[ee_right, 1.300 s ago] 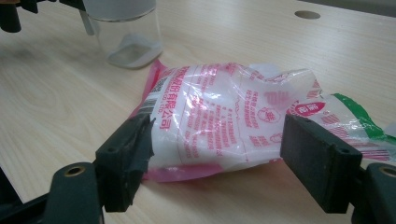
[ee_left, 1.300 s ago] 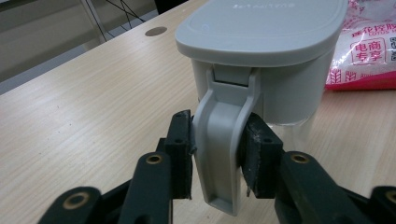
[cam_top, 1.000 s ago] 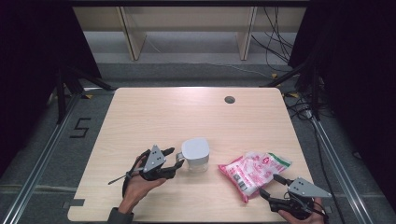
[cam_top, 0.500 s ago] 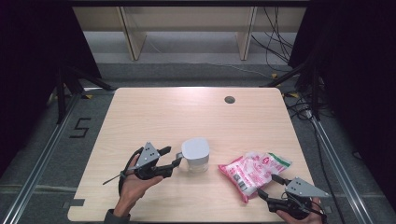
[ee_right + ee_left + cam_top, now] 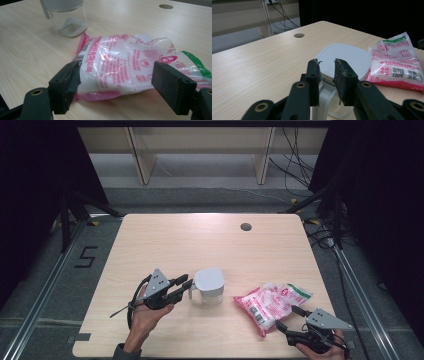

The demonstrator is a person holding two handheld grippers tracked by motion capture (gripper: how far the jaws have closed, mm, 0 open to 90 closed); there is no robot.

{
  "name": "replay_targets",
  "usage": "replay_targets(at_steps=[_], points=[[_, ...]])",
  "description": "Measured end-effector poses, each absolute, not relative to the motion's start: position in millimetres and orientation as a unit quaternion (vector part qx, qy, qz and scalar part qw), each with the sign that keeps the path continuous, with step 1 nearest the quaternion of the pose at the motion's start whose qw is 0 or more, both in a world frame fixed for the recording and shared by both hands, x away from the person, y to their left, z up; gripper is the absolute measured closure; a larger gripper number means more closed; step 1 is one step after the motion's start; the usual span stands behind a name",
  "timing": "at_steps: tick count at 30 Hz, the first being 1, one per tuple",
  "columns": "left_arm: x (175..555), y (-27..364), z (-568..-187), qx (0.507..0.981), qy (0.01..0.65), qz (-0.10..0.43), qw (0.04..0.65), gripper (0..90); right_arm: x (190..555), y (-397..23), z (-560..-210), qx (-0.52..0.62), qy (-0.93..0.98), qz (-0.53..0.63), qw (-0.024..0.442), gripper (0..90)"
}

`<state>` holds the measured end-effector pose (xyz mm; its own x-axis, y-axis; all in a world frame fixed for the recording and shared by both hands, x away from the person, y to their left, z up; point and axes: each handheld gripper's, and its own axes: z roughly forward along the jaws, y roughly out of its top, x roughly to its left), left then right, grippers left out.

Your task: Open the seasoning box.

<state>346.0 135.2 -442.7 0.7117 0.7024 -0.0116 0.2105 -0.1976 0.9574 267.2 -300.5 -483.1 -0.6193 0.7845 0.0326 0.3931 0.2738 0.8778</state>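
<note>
Container (image 5: 209, 286), clear, white-lidded, its side handle between the just-narrowed left gripper (image 5: 186, 287), seemingly for steadying; right gripper (image 5: 287, 317) spread around pink bag (image 5: 270, 301).

Count of items on the table (image 5: 165, 240), by kind.

Tables: one, light wood, with one round grommet hole (image 5: 245, 226) at its far right.

Containers: one clear container with a white lid (image 5: 209, 286), near the centre of the table, left of the bag.

Bags: one pink-and-white plastic bag (image 5: 270, 301), at the near right.

Grippers: two. One left gripper (image 5: 183, 285) at the near left beside the container; one right gripper (image 5: 289, 317) at the near right by the bag. Each has two black jaws and one grey three-cornered plate.

Hands: two, one on each gripper.

Floor markings: one numeral "5" (image 5: 86, 256), left of the table.
</note>
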Motion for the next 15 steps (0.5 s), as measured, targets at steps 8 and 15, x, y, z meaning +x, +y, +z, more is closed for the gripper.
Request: replay_targets(at_steps=[8,15], points=[[350.6,121.8,-442.4,0.747,0.300,0.226,0.548,85.1,266.6,-300.3,-482.6,0.387,0.766,0.473,0.200,23.9],[355.5,118.1,-446.3,0.754,0.308,0.224,0.535,88.1,266.9,-301.5,-482.2,0.387,0.765,0.474,0.201,24.0]])
